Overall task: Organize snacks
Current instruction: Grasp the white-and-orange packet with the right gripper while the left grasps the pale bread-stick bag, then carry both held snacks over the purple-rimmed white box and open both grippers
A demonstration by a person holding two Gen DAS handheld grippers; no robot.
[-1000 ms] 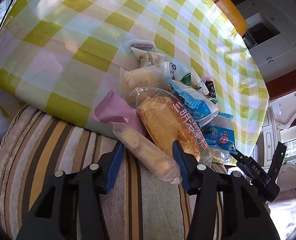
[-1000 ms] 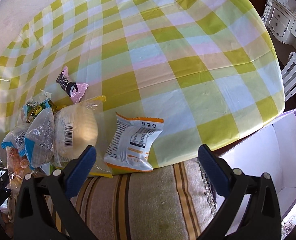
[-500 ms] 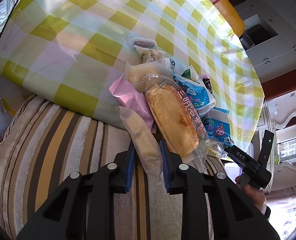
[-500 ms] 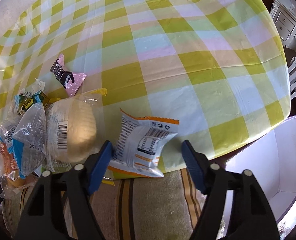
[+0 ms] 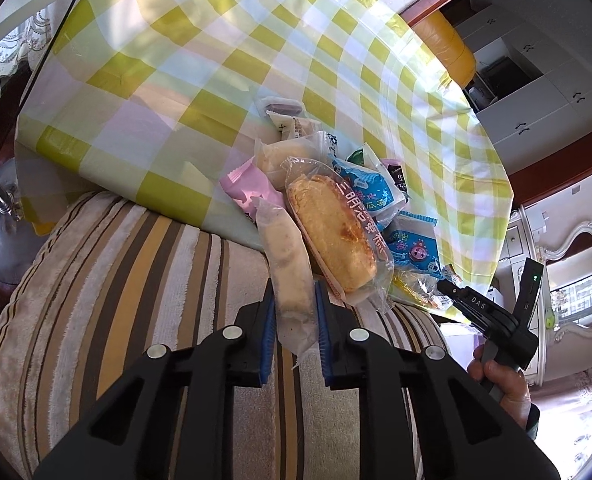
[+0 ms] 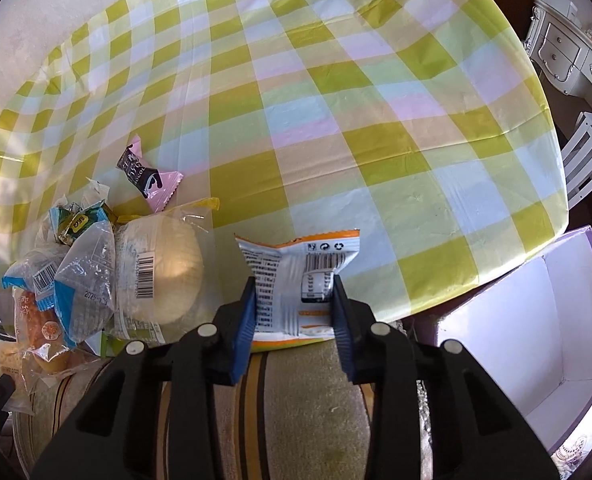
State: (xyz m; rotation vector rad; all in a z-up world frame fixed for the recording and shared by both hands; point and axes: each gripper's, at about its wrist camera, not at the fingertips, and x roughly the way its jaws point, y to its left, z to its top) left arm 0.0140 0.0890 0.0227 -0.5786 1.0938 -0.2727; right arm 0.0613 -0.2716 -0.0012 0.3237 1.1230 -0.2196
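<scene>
The step in hand is the pick-up: both grippers are engaged on snacks at the near edge of the table, above a striped cushion [image 5: 143, 300]. The left gripper [image 5: 293, 312] is clenched on a long clear-wrapped pastry stick [image 5: 285, 264]; both blue pads press its lower end, and the upper end lies against the pink packet [image 5: 251, 192] and the golden bun in clear wrap [image 5: 332, 236]. The right gripper [image 6: 293, 304] is closing its jaws on a white-and-orange packet [image 6: 296, 276], which sits between the pads at the table edge; the pads appear to touch its sides, and the wrapper looks slightly pinched. To the left of that packet lies the rest of the pile, including a round pale bun [image 6: 167, 276] and blue-and-white packets [image 6: 79, 292]; a small pink-and-black sweet [image 6: 147, 176] lies apart, further up the checked tablecloth [image 6: 336, 120]. An open white box with a lilac rim [image 6: 536, 320] stands beside the table at the right, below the table edge, and is judged the likely destination. The next move calls for lifting each snack clear without dragging neighbouring wrappers along, chiefly on the left, where the stick touches other packets. The soft wrappers may slip or deform, so grip should be confirmed before carrying.
</scene>
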